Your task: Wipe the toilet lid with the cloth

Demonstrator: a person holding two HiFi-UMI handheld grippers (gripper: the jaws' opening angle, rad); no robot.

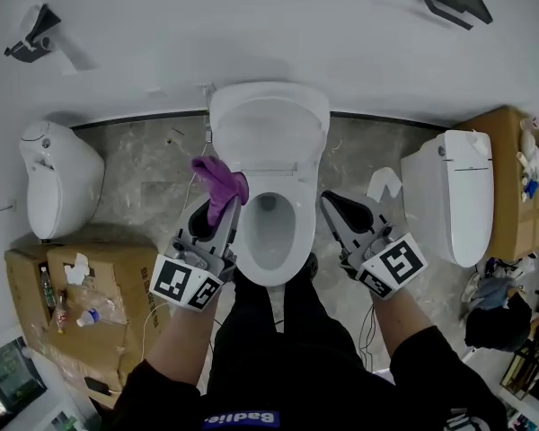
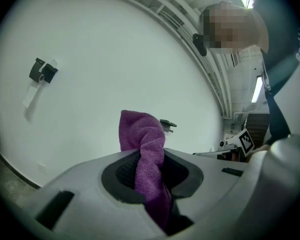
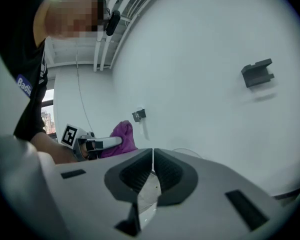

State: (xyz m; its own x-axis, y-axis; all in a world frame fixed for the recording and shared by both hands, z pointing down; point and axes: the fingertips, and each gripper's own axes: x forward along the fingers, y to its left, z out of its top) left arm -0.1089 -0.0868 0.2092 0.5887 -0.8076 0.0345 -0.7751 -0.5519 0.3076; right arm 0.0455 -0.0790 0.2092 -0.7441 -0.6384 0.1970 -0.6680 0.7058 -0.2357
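White wall (image 1: 162, 25) and grey veined floor (image 1: 153, 178) surround a white toilet whose toilet lid (image 1: 269, 128) stands raised against the wall, leaving the bowl (image 1: 271, 232) open below it, with only its dark drain visible inside. The left gripper (image 1: 219, 215) hovers at the bowl's left rim, its jaws clamped on a purple cloth (image 1: 221, 184). The cloth sticks up out of the jaws in a bunched fold, close to the lid's lower left edge; whether it touches the lid cannot be told. The right gripper (image 1: 331, 203) is held beside the bowl's right rim, its jaws pressed together with nothing between them. A second white toilet unit (image 1: 58, 178) sits on the floor to the left and a third (image 1: 449, 191) to the right. At lower left a cardboard box (image 1: 117, 277) carries a plastic bottle (image 1: 88, 316) and crumpled paper (image 1: 76, 268) on its top. Another cardboard box (image 1: 508, 151) at far right holds a jumble of small items (image 1: 530, 160) too small to make out.
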